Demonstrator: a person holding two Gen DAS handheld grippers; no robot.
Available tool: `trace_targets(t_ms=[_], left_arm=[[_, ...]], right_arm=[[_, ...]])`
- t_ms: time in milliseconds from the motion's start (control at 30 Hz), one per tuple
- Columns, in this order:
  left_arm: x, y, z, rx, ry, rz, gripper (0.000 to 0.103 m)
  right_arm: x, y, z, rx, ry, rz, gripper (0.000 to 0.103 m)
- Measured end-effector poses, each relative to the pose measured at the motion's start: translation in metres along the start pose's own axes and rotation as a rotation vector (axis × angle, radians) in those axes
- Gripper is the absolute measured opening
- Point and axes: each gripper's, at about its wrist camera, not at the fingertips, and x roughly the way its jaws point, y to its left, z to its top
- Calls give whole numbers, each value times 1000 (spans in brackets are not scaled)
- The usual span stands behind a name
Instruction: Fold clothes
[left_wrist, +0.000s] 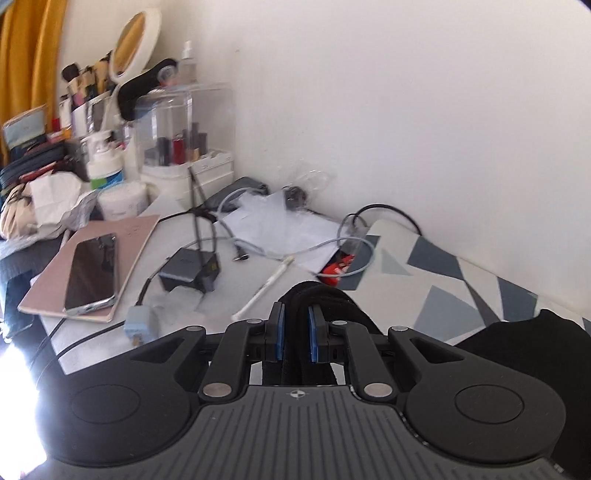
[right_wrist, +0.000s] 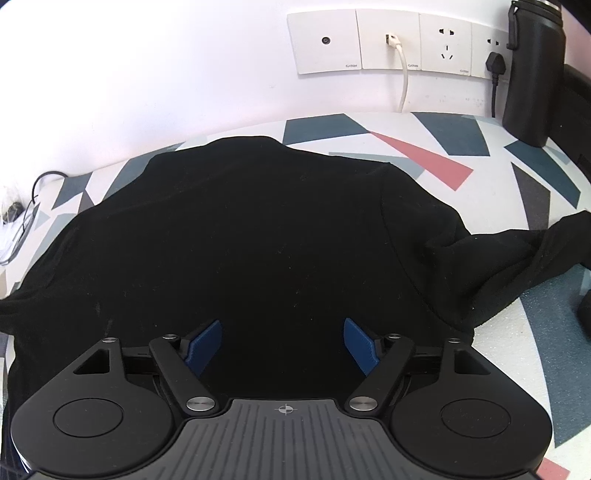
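Observation:
A black garment (right_wrist: 258, 221) lies spread over the patterned mat (right_wrist: 424, 158), and one sleeve (right_wrist: 535, 251) trails off to the right. My right gripper (right_wrist: 283, 339) hovers over the garment's near part, open, its blue pads (right_wrist: 207, 343) wide apart and gripping nothing. In the left wrist view my left gripper (left_wrist: 295, 325) is shut on a bunched fold of the black garment (left_wrist: 317, 295), held above the surface. More of the black cloth (left_wrist: 524, 343) shows at the right edge.
Left of the mat (left_wrist: 443, 258) the white desk is cluttered: a phone (left_wrist: 92, 273) on a pink notebook, a dark charger (left_wrist: 188, 269), cables, papers and a cosmetics organiser (left_wrist: 184, 129). A black bottle (right_wrist: 535, 74) stands at the back right under wall sockets (right_wrist: 388, 40).

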Motion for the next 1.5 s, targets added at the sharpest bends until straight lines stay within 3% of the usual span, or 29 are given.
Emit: trace_targets(t_ms=[167, 367, 467, 533, 567, 600, 667, 800, 867, 1067, 1133, 1333, 1400, 1500], left_arm=[[10, -98, 11, 179, -2, -257, 13], [20, -250, -12, 420, -5, -607, 14], [38, -312, -38, 562, 82, -713, 19], [57, -340, -62, 673, 177, -699, 38], [61, -346, -73, 722, 197, -690, 58], [62, -347, -81, 759, 204, -689, 69], [56, -337, -88, 785, 195, -708, 71], [38, -284, -75, 749, 156, -734, 92], [32, -252, -71, 728, 131, -699, 94], [53, -191, -109, 744, 239, -511, 94], [59, -182, -118, 733, 224, -459, 94], [79, -160, -113, 553, 185, -338, 95], [79, -155, -110, 536, 171, -316, 95], [75, -156, -112, 587, 131, -285, 96]], right_arm=[[-7, -17, 0, 53, -25, -26, 71], [-21, -49, -7, 104, -60, -90, 71], [-28, -64, -13, 133, -69, -137, 72], [-30, -72, -17, 162, -67, -145, 71], [-32, -76, -19, 178, -68, -142, 71], [-34, -79, -22, 193, -69, -139, 71], [-38, -80, -25, 192, -77, -139, 71], [-44, -76, -28, 163, -86, -136, 71], [-45, -69, -26, 137, -93, -115, 71], [-31, -28, -8, 29, -81, -10, 71], [-22, -2, 0, -59, -91, 24, 71], [5, 87, 5, -394, -80, 141, 71], [12, 108, 1, -472, -66, 168, 71], [25, 131, -6, -552, -47, 163, 71]])
